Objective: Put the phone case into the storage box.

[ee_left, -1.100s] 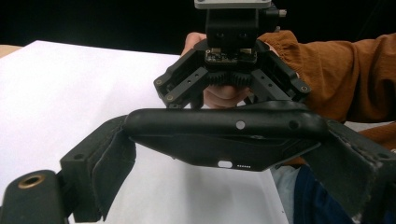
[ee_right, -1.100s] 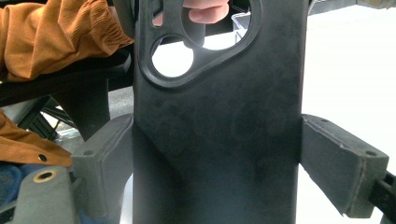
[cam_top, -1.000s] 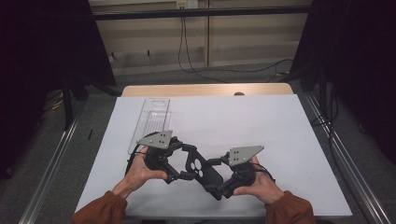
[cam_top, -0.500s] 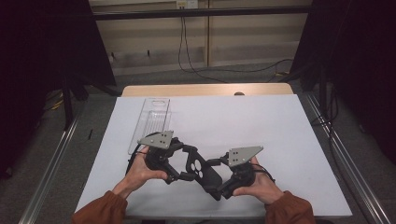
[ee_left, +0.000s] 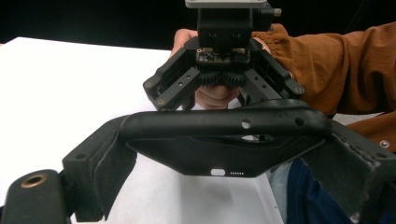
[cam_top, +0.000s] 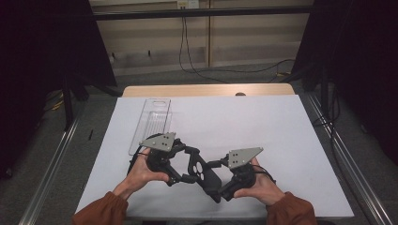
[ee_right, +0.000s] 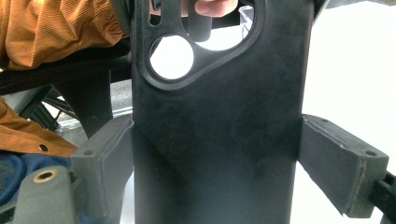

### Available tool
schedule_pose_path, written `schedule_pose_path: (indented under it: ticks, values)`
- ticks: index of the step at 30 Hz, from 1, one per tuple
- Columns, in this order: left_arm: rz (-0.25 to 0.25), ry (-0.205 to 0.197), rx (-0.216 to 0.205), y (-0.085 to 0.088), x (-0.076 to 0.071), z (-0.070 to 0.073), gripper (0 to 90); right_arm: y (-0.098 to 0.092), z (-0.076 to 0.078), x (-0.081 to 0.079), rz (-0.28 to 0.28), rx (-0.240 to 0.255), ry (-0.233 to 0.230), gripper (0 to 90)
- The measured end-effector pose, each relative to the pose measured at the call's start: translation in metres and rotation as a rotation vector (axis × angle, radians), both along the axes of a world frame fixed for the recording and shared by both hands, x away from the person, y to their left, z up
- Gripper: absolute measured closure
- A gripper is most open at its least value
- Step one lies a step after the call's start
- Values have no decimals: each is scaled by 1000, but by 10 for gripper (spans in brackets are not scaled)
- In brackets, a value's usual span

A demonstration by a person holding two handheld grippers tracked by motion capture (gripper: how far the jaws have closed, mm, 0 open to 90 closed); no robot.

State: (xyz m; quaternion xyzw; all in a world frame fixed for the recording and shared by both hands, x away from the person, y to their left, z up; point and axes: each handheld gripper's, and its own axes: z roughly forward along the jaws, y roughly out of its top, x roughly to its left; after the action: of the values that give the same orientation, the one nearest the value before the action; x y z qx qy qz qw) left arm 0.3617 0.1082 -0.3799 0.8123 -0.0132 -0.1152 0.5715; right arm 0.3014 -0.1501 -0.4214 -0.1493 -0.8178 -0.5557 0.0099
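Phone case [cam_top: 199, 169] unmoved between both grippers

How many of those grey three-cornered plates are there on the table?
2. One grey plate sits atop the left gripper by the clear tray; the other grey plate tops the right gripper. Both grippers hold one black phone case between them.

Left tool [cam_top: 187, 171] and right tool [cam_top: 213, 185] are held low, noses angled toward each other and nearly meeting. Both sets of jaws are closed on the same black case [cam_top: 201, 171]. Each hand wraps its tool from behind.
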Motion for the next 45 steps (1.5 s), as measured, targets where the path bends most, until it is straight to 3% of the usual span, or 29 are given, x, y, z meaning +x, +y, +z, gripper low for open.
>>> schedule_pose_path:
  ticks: [12, 28, 36, 42, 45]
  values:
    - [12, 1, 30, 0, -2, 4, 141, 0, 1, 0, 2, -8, -16, 143]
    - [53, 4, 6, 1, -4, 12, 149, -2, 5, 1, -24, 24, -21, 121]
    - [108, 5, 10, 5, -1, 14, 149, -6, 7, 2, -99, 51, -10, 7]
    - [151, 6, 16, 8, 0, 15, 148, -12, 10, 5, -159, 79, -4, 4]
    - [183, 5, 19, 9, 0, 16, 148, -14, 10, 5, -217, 78, -3, 4]
